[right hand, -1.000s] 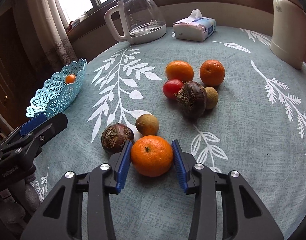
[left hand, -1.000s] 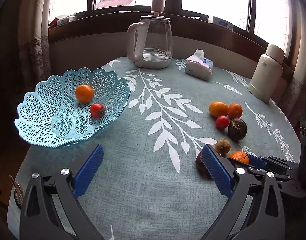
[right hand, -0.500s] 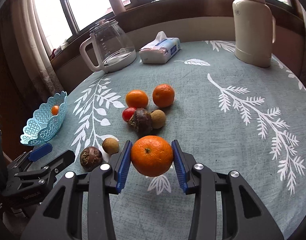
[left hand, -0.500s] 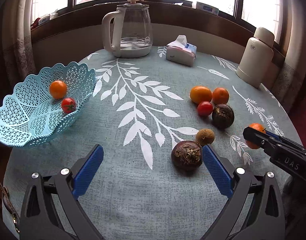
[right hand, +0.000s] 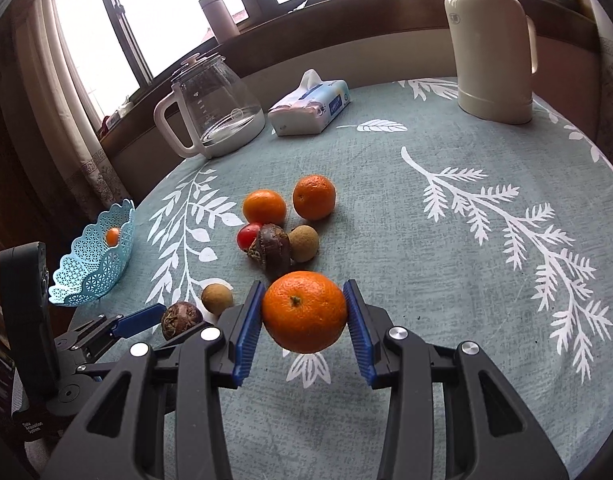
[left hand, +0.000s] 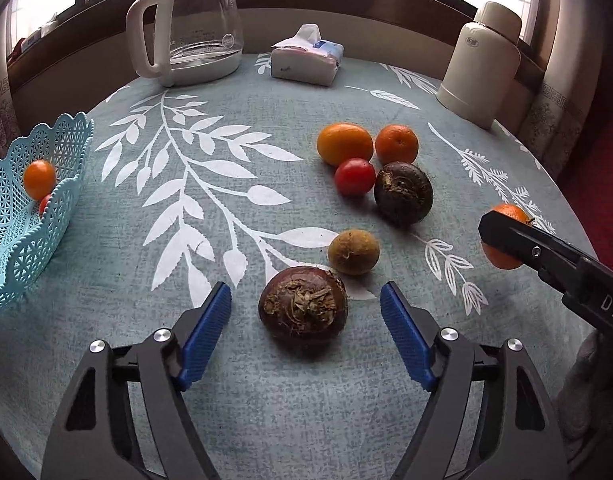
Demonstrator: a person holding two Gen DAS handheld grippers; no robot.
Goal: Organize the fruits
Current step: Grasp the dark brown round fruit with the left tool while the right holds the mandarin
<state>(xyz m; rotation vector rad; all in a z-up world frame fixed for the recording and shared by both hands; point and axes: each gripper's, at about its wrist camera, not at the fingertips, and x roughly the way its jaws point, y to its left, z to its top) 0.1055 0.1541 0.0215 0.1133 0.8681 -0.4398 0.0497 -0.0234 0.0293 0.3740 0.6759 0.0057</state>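
My right gripper (right hand: 304, 322) is shut on an orange (right hand: 304, 312) and holds it above the tablecloth. My left gripper (left hand: 306, 318) is open, its blue pads on either side of a dark brown round fruit (left hand: 303, 305) lying on the table. A small tan fruit (left hand: 353, 252) lies just beyond it. Farther off sit two oranges (left hand: 344, 143), a red tomato (left hand: 354, 176) and a second dark fruit (left hand: 403, 192). The light blue lattice basket (left hand: 10, 236) at the left edge holds a small orange (left hand: 39, 179) and a partly hidden red tomato.
A glass kettle (left hand: 194, 24) with a white handle, a tissue pack (left hand: 306, 58) and a cream thermos (left hand: 484, 66) stand along the far side of the round table. A wooden window sill runs behind them. The table edge curves close on the right.
My right gripper has lifted the orange off the table and drawn back. My left gripper has moved right and forward, from facing the basket to straddling the dark brown fruit.
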